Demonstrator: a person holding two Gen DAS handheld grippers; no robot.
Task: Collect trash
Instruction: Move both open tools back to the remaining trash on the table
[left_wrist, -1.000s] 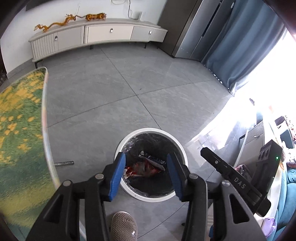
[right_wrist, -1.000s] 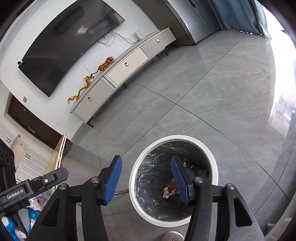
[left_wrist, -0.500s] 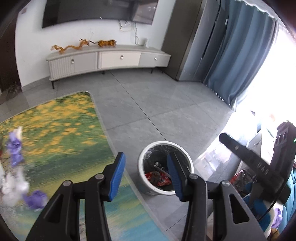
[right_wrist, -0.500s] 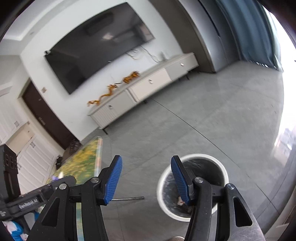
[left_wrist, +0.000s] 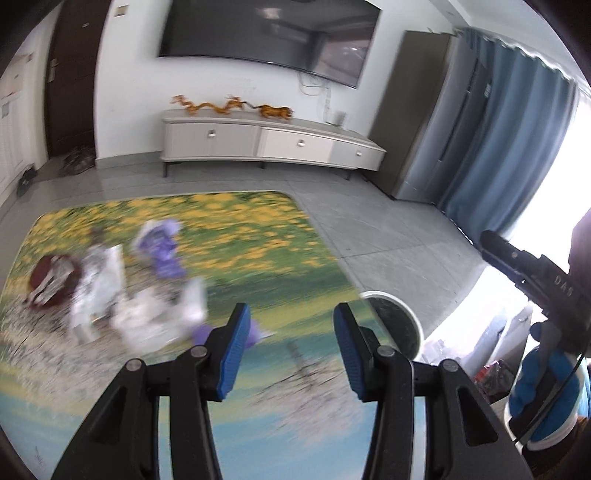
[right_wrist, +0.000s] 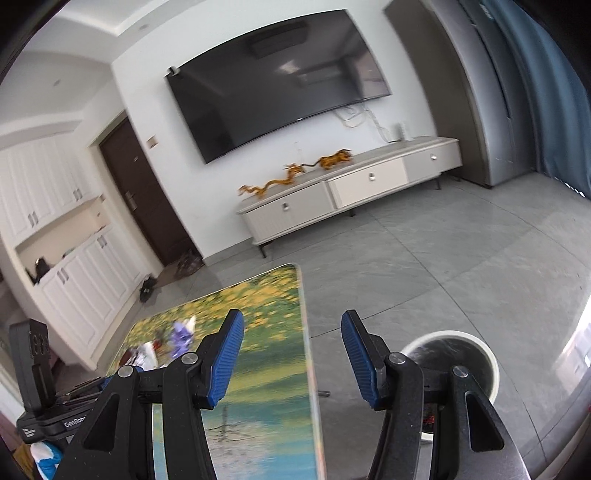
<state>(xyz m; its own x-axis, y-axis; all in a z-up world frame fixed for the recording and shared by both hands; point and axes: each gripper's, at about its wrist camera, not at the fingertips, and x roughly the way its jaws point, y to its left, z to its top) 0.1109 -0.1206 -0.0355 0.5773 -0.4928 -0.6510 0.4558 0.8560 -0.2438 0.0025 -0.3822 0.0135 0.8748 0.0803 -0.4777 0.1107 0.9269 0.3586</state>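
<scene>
Crumpled trash lies on a low table with a yellow-flower print (left_wrist: 258, 258): a purple wrapper (left_wrist: 162, 251), white crumpled paper (left_wrist: 155, 317) and a dark red wrapper (left_wrist: 51, 280), all blurred. The same pile shows small in the right wrist view (right_wrist: 177, 339). My left gripper (left_wrist: 288, 350) is open and empty above the table's near part, right of the pile. My right gripper (right_wrist: 291, 358) is open and empty over the table's right edge (right_wrist: 306, 332). A white trash bin with a black liner (left_wrist: 399, 325) stands on the floor right of the table; it also shows in the right wrist view (right_wrist: 454, 354).
Grey tiled floor (right_wrist: 443, 266) lies beyond the table. A long TV cabinet (left_wrist: 273, 144) with orange dragon figures stands at the far wall under a large TV (right_wrist: 280, 85). Blue curtains (left_wrist: 498, 155) hang at the right. The other gripper's body (left_wrist: 535, 280) shows at the right.
Both grippers have tilted up and swung left, away from above the bin toward the table. The trash pile has come into view. Both stay open and empty.
</scene>
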